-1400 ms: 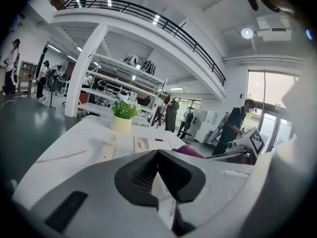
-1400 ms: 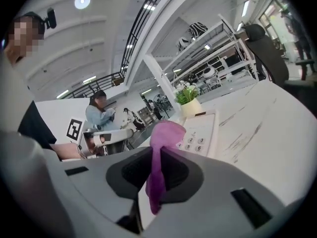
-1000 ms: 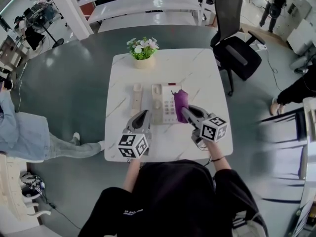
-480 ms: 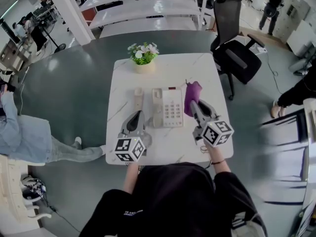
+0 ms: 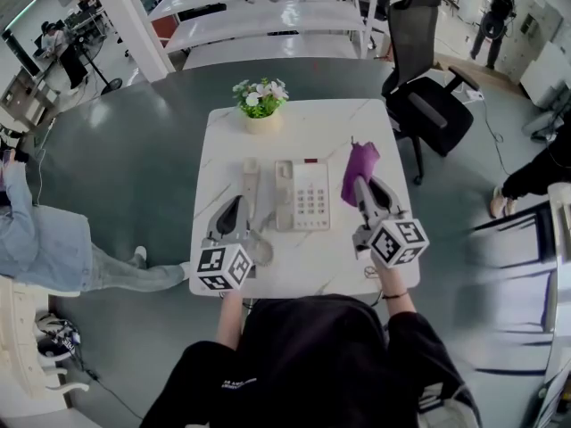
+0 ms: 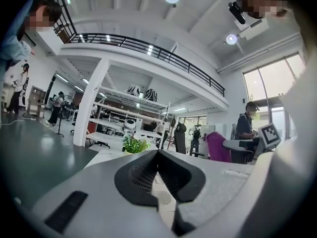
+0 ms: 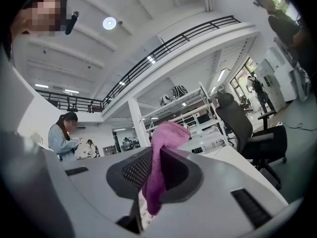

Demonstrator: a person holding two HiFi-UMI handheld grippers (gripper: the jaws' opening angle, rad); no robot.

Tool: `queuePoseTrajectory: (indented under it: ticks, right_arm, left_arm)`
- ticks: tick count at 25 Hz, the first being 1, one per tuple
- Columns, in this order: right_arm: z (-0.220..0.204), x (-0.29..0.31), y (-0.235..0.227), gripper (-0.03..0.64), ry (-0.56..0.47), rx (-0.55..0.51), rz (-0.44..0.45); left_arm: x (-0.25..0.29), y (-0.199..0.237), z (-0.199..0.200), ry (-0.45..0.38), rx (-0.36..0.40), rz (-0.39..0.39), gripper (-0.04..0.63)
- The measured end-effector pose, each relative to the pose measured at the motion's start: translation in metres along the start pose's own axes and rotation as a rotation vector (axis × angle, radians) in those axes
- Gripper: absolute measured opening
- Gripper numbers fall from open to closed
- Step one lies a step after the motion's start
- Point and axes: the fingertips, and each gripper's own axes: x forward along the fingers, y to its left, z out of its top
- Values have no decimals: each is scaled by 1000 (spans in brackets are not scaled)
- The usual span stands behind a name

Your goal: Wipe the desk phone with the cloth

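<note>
Right gripper (image 5: 361, 185) has swung off the desk phone (image 5: 303, 194) and sits right of centre frame, just beside the phone's right edge. Its jaws are clamped on the purple cloth (image 5: 359, 160), which stands up clear of the keypad. Left gripper (image 5: 234, 214) has drifted toward lower left, jaws together, nothing in them, tip near the handset (image 5: 251, 184) lying on the bench (image 5: 294, 127). Cloth is off the phone, so the wiping stroke looks ended or paused.

Left claw (image 5: 235, 209) closed and empty; right claw (image 5: 359, 185) clamped on the cloth (image 5: 359, 160).
</note>
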Motion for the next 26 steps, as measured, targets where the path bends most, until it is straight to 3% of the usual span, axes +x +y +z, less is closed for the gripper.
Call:
queuePoseTrajectory:
  ticks: [15,26]
  right_arm:
    - [-1,1,-2,32,23,-87,5]
    - [-3,4,-4,32,25,-90,5]
  left_arm:
    - [3,16,11,-5,42,34,-2]
    - [7,15,5,14,47,21,-2]
